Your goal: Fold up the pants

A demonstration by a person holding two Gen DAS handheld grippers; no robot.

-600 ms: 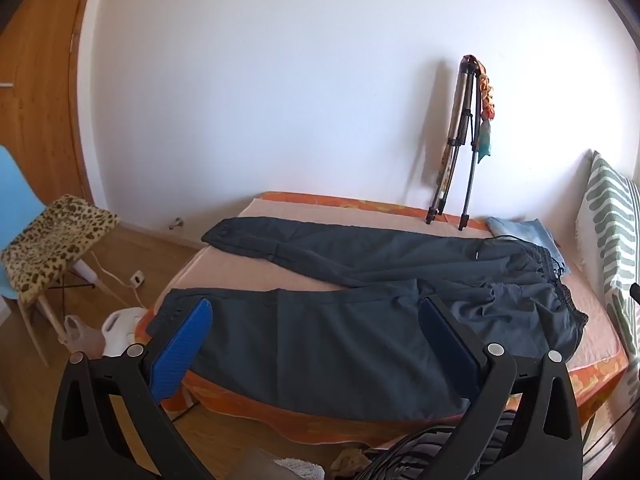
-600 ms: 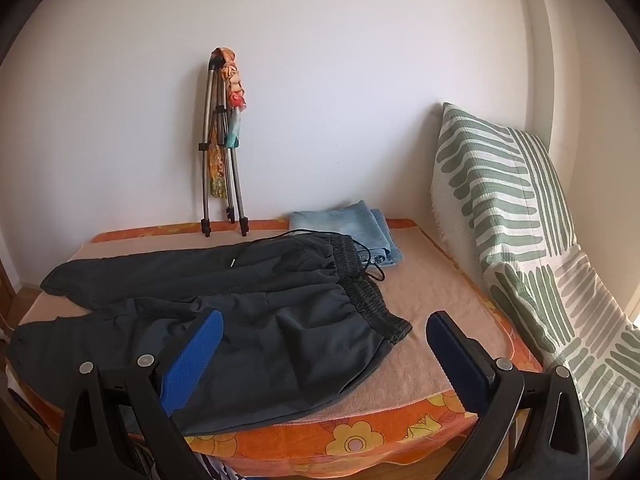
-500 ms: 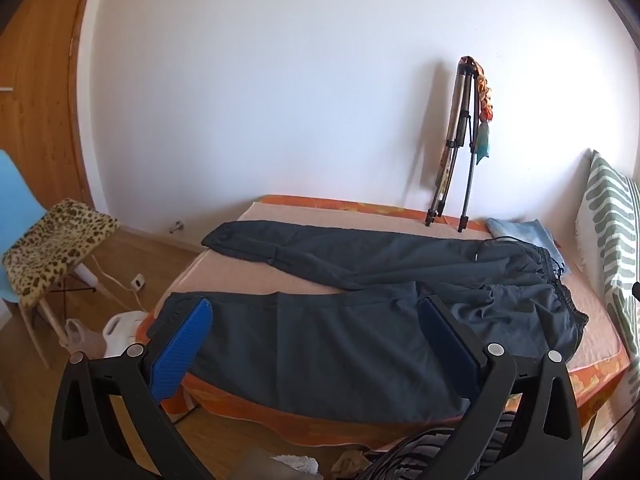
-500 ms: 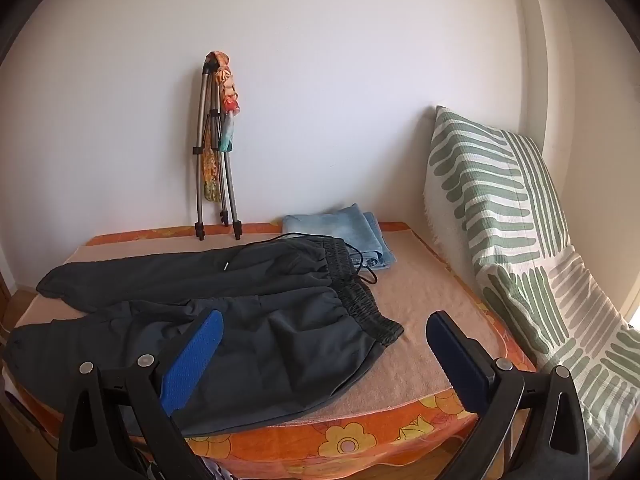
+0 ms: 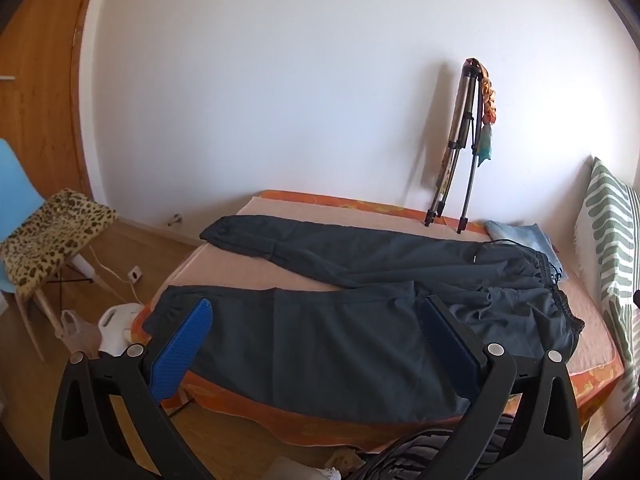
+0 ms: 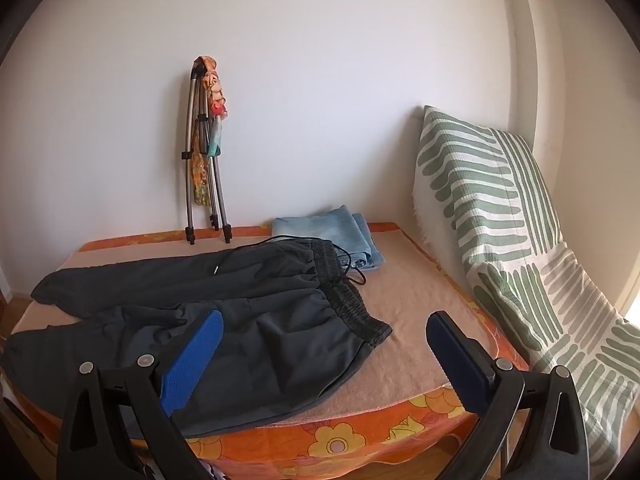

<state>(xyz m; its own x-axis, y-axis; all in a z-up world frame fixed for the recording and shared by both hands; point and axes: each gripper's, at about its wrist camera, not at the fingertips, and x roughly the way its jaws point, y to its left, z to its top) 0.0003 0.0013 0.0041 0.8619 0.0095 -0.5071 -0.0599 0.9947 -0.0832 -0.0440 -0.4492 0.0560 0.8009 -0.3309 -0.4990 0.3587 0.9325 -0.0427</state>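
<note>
1. The left gripper (image 5: 316, 332) hangs in the air short of the bed's near edge, jaws spread wide, with nothing between its blue pads (image 5: 182, 346).
2. The right gripper (image 6: 324, 344) is likewise wide open and empty, held off the near edge of the bed toward the waistband end.
3. The pants (image 5: 360, 316), dark grey, lie spread flat on the bed (image 6: 408, 360), legs apart in a narrow V.
4. In the left view the near leg runs along the front edge, its cuff (image 5: 160, 312) reaching the left corner; the far leg ends nearer the wall.
5. The elastic waistband (image 6: 348, 296) lies to the right, gathered and slightly rumpled, with a thin black drawstring (image 6: 352, 268) trailing off it.
6. The drawstring trails toward a folded blue cloth (image 6: 332, 232) lying just beyond the waistband.
7. The bed has a tan cover on top and an orange flowered sheet (image 6: 340, 436) showing along its side.
8. A folded tripod (image 6: 204, 168) leans on the white wall behind the bed, coloured cloth hanging from its top.
9. A green-and-white pillow (image 6: 500, 232) stands propped at the right end of the bed.
10. In the left view, a chair (image 5: 44, 232) with a leopard-print seat stands on the wooden floor left of the bed, with a white object (image 5: 116, 320) near the bed's corner.
</note>
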